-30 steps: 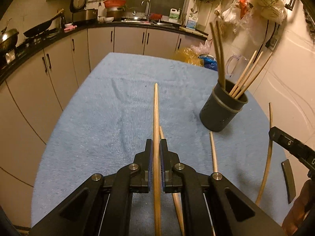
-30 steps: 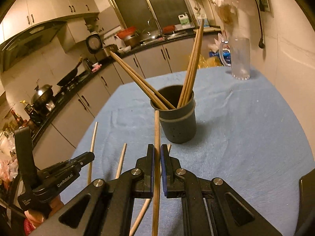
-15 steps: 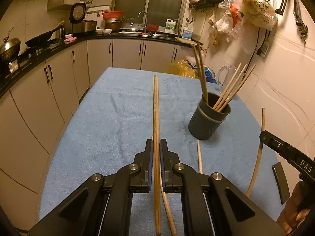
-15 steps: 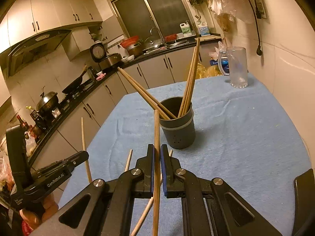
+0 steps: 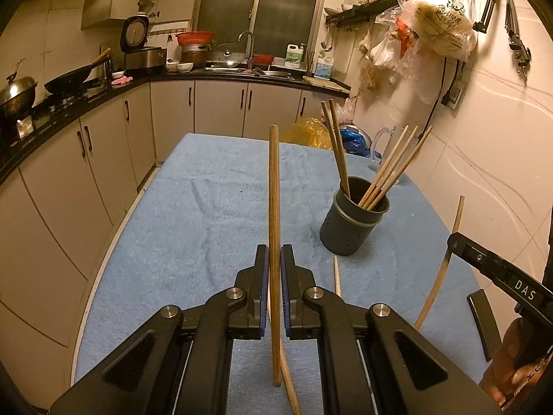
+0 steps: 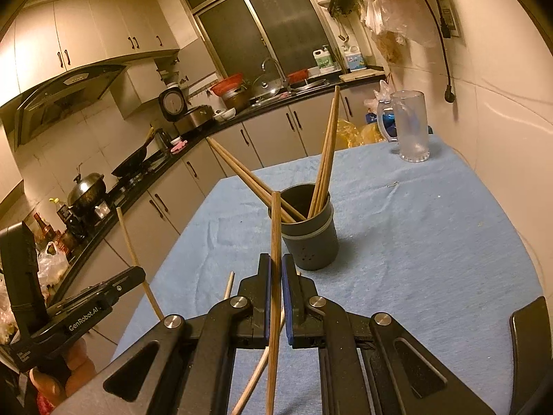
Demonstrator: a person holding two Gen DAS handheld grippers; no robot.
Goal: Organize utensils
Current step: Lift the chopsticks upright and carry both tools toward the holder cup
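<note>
On the blue towel-covered table (image 5: 179, 214), a dark holder (image 5: 352, 223) stands before kitchen cabinets (image 5: 221, 107). Left gripper (image 5: 274, 269) and right gripper (image 6: 275, 273) each clench one chopstick.

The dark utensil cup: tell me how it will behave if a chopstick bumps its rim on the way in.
The dark utensil cup is tall and narrow, and its chopsticks lean far out past the rim, so it may tip. It stands on a blue towel, so it probably won't slide much. It looks rigid, unlikely to dent.

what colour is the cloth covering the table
Light blue terry-like cloth, plain with no pattern, seen best in the right wrist view.
</note>
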